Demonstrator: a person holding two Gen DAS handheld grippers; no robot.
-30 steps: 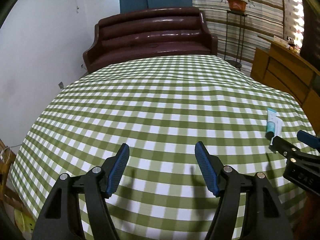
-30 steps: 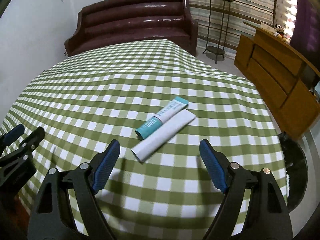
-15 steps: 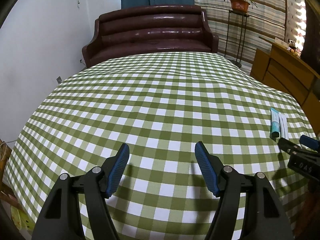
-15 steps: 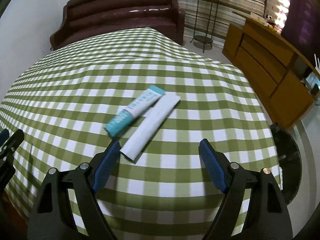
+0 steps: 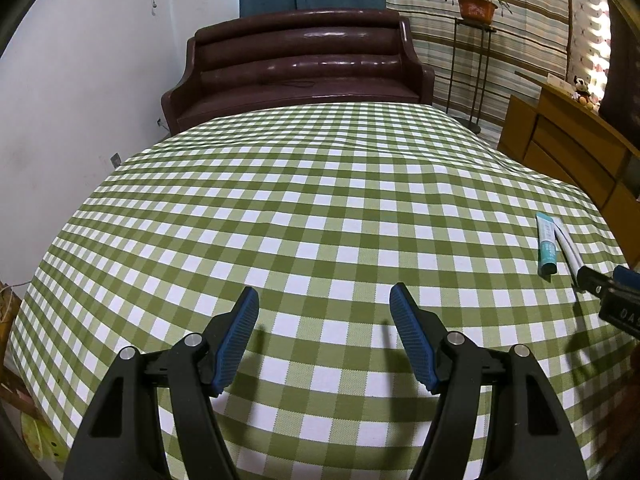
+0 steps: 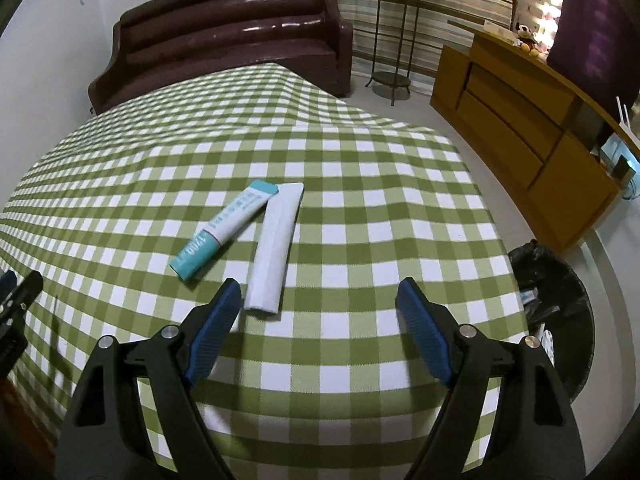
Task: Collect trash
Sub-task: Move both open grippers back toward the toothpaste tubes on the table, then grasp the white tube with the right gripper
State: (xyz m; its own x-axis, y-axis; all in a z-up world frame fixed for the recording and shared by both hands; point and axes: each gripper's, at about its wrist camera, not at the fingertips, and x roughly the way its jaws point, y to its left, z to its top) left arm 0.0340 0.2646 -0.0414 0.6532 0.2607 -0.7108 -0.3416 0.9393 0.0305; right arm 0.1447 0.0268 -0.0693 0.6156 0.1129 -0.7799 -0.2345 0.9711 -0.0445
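On the table covered with a green-and-white checked cloth (image 6: 360,240), a teal-and-white tube (image 6: 224,232) and a flat white paper wrapper (image 6: 274,248) lie side by side near the right edge. The right hand-held gripper (image 6: 320,300) hangs above them, jaws closing but spread, nothing pinched. The left hand-held gripper (image 5: 324,308) is spread over bare cloth. A black-lined bin (image 6: 556,292) stands beside the right edge.

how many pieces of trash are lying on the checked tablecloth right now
2. A teal and white tube lies ahead of the right gripper, and a plain white packet lies just right of it, far ends almost touching. Nothing else shows on the tablecloth.
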